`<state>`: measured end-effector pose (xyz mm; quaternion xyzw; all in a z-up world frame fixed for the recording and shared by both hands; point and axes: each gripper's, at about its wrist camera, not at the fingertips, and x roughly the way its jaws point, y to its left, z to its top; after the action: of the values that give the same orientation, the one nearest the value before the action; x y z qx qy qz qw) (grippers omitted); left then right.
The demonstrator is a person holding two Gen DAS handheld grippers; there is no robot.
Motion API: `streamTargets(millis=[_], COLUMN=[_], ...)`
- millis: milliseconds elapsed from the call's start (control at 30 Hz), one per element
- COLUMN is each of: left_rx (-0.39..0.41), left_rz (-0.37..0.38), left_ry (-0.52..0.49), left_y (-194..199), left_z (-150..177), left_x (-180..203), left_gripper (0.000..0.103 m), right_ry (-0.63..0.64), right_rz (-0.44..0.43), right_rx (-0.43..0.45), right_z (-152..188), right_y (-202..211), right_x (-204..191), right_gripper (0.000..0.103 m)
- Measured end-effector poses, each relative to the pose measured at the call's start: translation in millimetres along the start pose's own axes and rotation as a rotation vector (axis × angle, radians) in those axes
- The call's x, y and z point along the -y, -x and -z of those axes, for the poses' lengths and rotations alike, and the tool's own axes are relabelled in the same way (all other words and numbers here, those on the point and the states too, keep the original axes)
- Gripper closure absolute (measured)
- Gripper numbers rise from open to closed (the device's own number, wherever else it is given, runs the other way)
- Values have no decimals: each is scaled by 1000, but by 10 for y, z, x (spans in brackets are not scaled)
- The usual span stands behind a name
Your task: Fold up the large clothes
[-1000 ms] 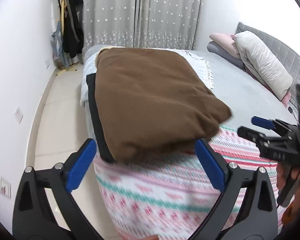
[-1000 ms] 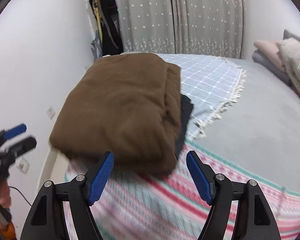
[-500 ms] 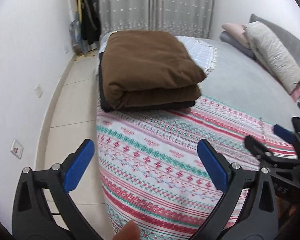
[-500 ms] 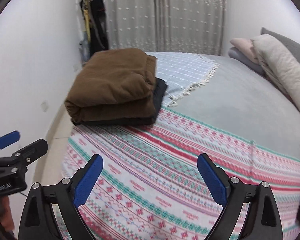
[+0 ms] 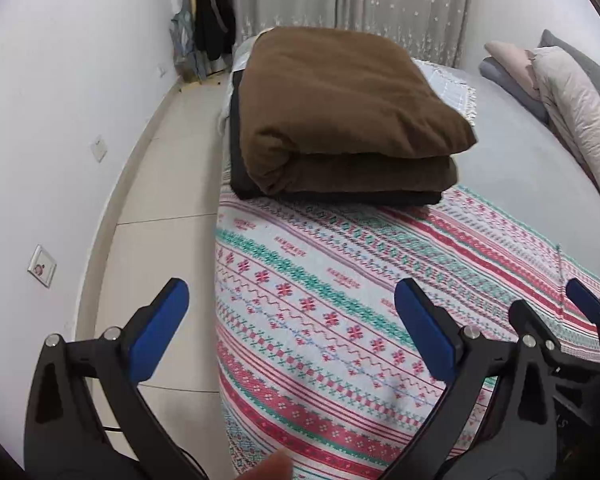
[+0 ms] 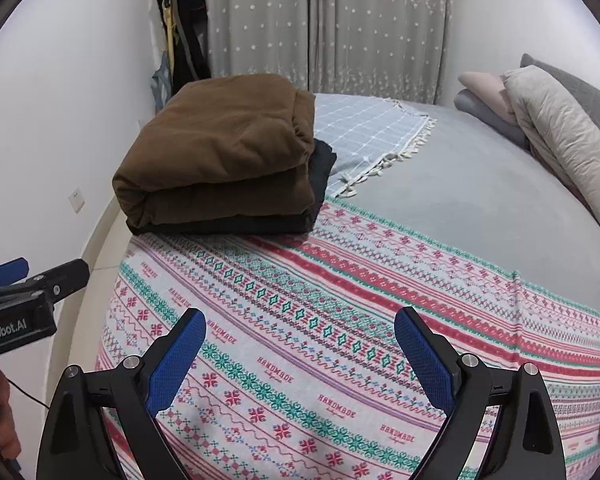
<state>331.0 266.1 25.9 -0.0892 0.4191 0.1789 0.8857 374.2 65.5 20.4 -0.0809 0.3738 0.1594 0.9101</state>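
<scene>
1. The bed [image 6: 480, 200] fills most of both views, its grey sheet bare toward 2 o'clock.
2. A patterned blanket [image 6: 320, 320] in red, green and white stripes lies spread flat over the near end of the bed, under both grippers.
3. A pale blue checked throw [image 6: 364, 136] with a fringed edge lies at 12 o'clock, beyond the folded stack.
4. The brown folded garment [image 5: 340, 120] sits at 11 o'clock on the far left corner of the bed, resting on a black folded garment [image 6: 320, 172] whose edge shows beneath it.
5. Pillows [image 6: 556, 140] are piled at 2 o'clock against the headboard.
6. The left gripper [image 5: 292, 340] hangs released above the blanket's edge, jaws wide, nothing between them.
7. The right gripper [image 6: 300, 360] has just been opening; its jaws stand wide apart over the blanket, empty.
</scene>
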Motion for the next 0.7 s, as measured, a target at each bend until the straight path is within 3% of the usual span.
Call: streamTargets(millis=[700], left_rx=[31], left_rz=[9], left_ry=[-43], left_y=[143], left_z=[13], left_x=[40], left_gripper=[1], right_ry=[4], right_rz=[2], right_rx=[30], right_z=[15], right_y=[51], right_x=[-72], right_gripper=[7])
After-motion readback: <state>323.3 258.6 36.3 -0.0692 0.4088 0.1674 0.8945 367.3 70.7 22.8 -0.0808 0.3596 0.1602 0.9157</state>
